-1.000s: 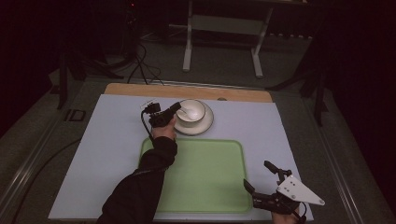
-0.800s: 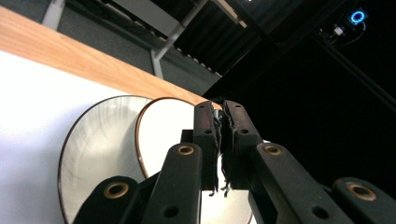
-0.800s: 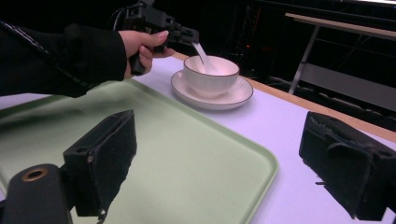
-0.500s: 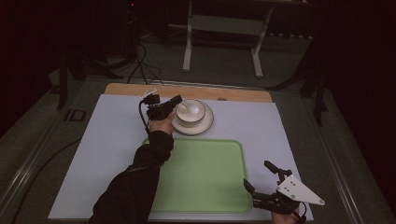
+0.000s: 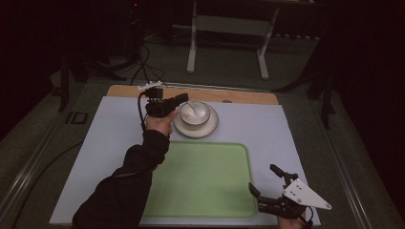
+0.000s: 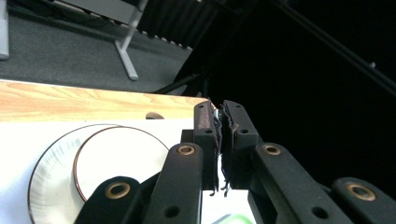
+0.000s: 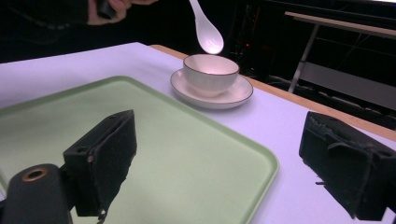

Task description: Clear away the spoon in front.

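- i am holding the left gripper (image 5: 184, 98) above the far left part of the table (image 5: 95, 143), its jaws pinching the handle of a white spoon (image 7: 205, 29).
- in the left gripper view i am seeing its jaws pressed together, with a thin pale sliver of the handle caught between the pads.
- the spoon is hanging with its bowl end down, just above the white bowl (image 5: 194, 114) and not touching it, as the right gripper view is showing.
- the bowl is sitting on a white saucer (image 5: 212, 129) at the far middle of the table, just right of my left hand (image 5: 160, 123).
- the saucer is lying just beyond the far edge of the green tray (image 5: 200, 181), apart from it.
- i am keeping the right gripper (image 5: 267, 183) low at the near right, beside the tray's near right corner, well apart from the spoon and bowl.
- its jaws are spread wide and are gripping nothing; between them i am looking at the tray's corner and the table.
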Demonstrator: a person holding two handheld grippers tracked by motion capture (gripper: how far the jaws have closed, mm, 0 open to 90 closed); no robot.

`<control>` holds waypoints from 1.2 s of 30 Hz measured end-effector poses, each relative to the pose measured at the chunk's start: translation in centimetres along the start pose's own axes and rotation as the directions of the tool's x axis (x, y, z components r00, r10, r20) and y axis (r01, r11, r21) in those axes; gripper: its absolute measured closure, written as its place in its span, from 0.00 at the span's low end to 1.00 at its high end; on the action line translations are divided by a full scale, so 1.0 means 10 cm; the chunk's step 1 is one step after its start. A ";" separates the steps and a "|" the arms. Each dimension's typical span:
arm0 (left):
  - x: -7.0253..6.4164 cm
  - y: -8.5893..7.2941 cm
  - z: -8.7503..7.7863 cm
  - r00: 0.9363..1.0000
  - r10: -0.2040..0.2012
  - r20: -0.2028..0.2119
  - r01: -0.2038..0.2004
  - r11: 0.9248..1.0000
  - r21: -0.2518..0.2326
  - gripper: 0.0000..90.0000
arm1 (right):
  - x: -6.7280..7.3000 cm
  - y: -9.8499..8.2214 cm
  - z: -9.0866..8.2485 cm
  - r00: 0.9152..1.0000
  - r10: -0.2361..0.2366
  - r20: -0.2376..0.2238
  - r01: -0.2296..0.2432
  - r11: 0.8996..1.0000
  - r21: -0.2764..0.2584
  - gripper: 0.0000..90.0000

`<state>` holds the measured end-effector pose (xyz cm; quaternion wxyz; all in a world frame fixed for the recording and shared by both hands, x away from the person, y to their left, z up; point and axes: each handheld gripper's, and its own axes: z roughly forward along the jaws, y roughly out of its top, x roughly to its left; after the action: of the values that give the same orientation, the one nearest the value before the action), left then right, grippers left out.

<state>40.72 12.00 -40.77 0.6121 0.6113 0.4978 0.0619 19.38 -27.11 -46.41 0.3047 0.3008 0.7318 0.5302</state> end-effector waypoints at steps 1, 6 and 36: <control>-0.02 0.02 -0.03 1.000 0.005 0.010 -0.005 1.000 0.007 0.94 | 0.00 0.00 0.00 1.000 0.000 0.001 0.000 1.000 0.000 0.12; -0.13 0.10 -0.16 0.998 0.050 0.033 -0.052 0.997 0.059 0.94 | 0.00 0.00 0.00 1.000 -0.001 0.002 0.001 1.000 0.001 0.12; -0.38 0.04 -0.66 0.951 0.204 0.233 -0.283 0.878 0.386 0.94 | 0.01 0.00 0.02 1.000 -0.007 0.004 0.007 1.000 0.009 0.12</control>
<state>34.47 14.05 -36.82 0.4992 0.7882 0.3590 -0.0256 19.41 -26.90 -46.45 0.3068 0.3005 0.7346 0.5253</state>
